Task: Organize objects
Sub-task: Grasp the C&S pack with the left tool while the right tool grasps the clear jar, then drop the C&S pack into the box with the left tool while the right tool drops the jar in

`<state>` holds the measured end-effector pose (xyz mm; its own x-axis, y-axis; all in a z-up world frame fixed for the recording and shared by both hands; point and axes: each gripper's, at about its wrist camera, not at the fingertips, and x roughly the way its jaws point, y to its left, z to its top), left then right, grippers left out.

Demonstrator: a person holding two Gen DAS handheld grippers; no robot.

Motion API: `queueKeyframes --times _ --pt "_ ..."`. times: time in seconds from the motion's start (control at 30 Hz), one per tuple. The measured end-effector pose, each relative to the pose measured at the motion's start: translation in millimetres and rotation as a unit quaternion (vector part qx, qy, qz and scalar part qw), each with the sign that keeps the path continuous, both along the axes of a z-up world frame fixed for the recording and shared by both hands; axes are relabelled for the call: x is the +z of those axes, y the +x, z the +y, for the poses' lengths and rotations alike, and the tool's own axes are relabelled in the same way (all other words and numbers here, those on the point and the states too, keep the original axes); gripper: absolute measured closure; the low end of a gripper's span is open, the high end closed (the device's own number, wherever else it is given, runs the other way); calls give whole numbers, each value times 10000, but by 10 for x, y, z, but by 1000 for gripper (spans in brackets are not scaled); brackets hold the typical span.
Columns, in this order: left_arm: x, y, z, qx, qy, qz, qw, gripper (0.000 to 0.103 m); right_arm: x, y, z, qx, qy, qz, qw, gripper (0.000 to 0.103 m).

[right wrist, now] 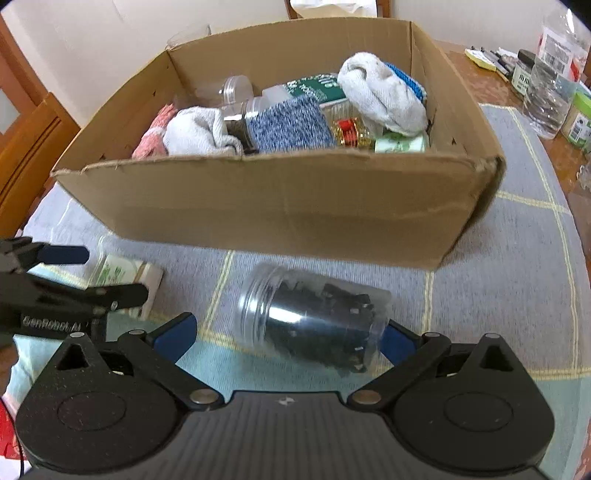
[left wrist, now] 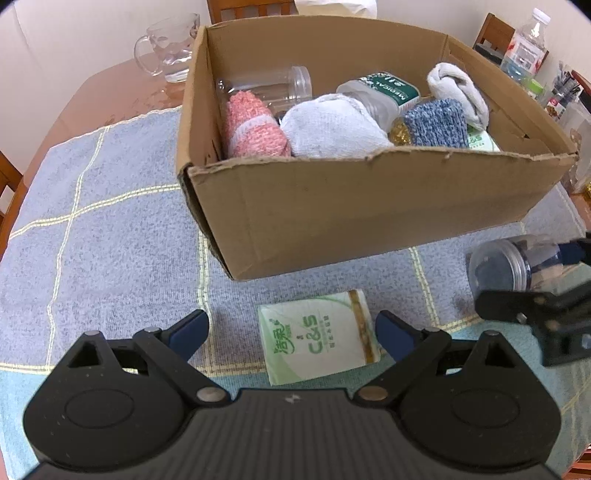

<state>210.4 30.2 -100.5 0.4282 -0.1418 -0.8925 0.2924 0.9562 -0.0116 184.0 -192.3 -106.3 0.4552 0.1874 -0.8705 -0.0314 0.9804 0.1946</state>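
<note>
**Both grippers spread over items in front of the box**

The left gripper (left wrist: pixel 291 334) is spread wide, the green tissue pack (left wrist: pixel 319 338) lying between its fingers on the checked cloth (left wrist: pixel 110 229), untouched. At 3 o'clock, the right gripper (right wrist: pixel 286 338) is spread around a clear jar (right wrist: pixel 314 321) lying on its side. The cardboard box (left wrist: pixel 369 214) sits at 12 o'clock, filled with rolled socks and jars.

Plain pale walls (left wrist: pixel 92 29) back a wooden table (left wrist: pixel 110 85) ringed by wooden chairs (left wrist: pixel 493 31).
</note>
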Motion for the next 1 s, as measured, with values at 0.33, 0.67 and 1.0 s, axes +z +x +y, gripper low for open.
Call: queueKeyframes --times 0.33,0.67,1.0 --pt "-5 8 -62 -95 -134 111 9998 6 -69 94 146 -37 -870 6 9962 3" --pt "-111 10 -122 14 -10 210 9998 20 -76 116 62 -157 -923 95 9956 20" --pt "-13 -29 -117 -142 21 281 9995 36 34 60 49 68 -954 -27 9954 23"
